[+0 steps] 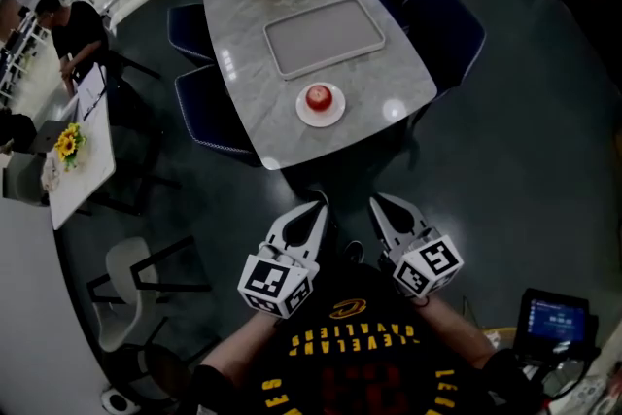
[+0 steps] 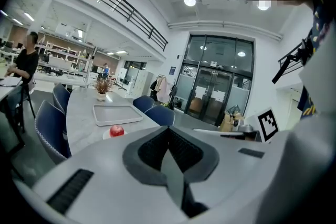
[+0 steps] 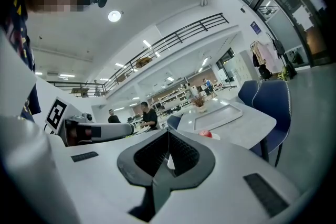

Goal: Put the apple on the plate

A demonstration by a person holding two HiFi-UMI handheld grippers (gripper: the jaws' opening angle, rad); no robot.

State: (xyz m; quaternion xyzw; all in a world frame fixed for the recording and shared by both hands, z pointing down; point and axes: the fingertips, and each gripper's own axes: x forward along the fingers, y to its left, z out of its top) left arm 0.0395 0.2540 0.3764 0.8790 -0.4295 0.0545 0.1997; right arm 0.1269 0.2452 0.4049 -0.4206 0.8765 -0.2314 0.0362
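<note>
One apple [image 1: 319, 97] on one plate [image 1: 336, 112]; left gripper [image 1: 318, 203], right gripper [image 1: 378, 202] both closed, empty.

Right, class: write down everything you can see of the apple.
The apple is red, round and glossy, with a pale highlight on top. It looks whole. It sits in the middle of a small white plate and touches nothing else. The plate stands on the marble table, towards its near end, just in front of the grey tray.

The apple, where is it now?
In the head view, the apple sits on the white plate at the near end of the table, just this side of the grey tray.
</note>
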